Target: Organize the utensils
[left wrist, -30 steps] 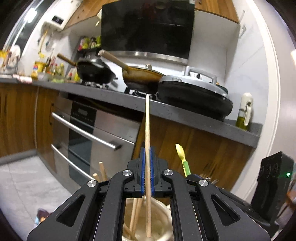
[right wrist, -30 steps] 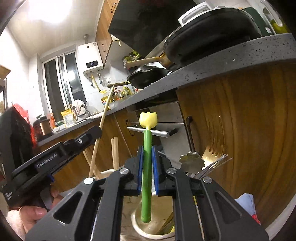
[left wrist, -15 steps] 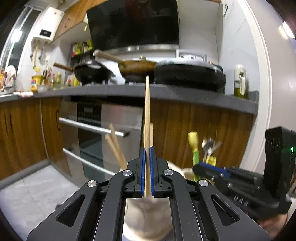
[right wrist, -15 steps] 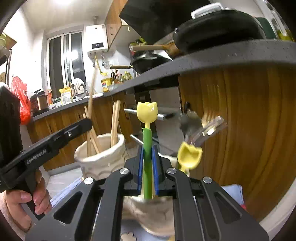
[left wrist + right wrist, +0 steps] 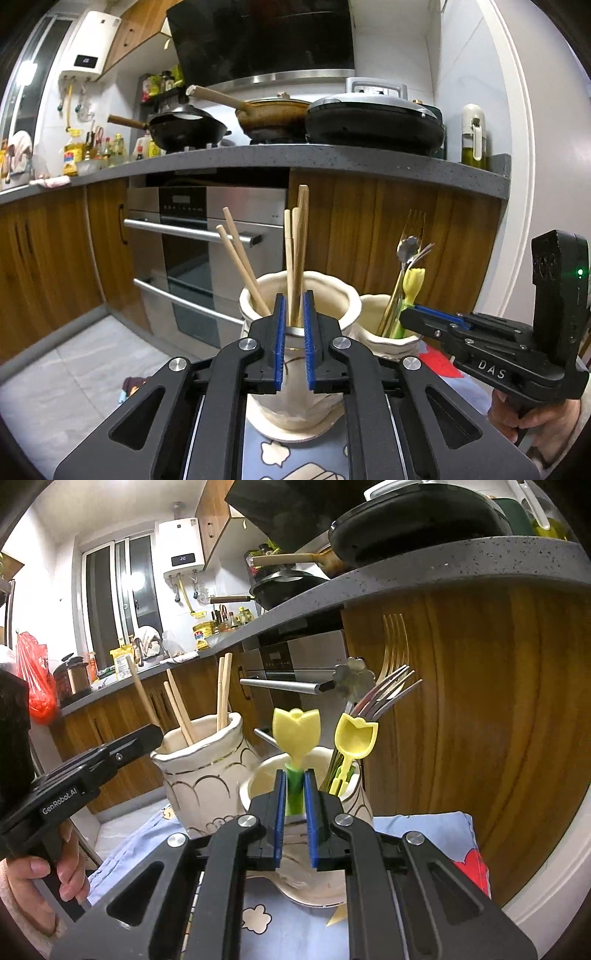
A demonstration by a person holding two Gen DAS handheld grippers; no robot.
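Now both grippers' fingers stand apart: left gripper [image 5: 293,338] before light, stiff wooden chopsticks [image 5: 295,258] in the cream ceramic jar [image 5: 332,306]; right gripper [image 5: 294,818] around the slippery green-stemmed yellow tulip spoon [image 5: 295,734], best pinched mid-stem.

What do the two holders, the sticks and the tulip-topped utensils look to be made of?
Holders: likely glazed ceramic, given the glossy cream surface, wavy rims and gold trim. Chopsticks: pale matte wood or bamboo. Tulip utensils: apparently plastic, given the uniform yellow and green moulded shapes. Forks: shiny metal.
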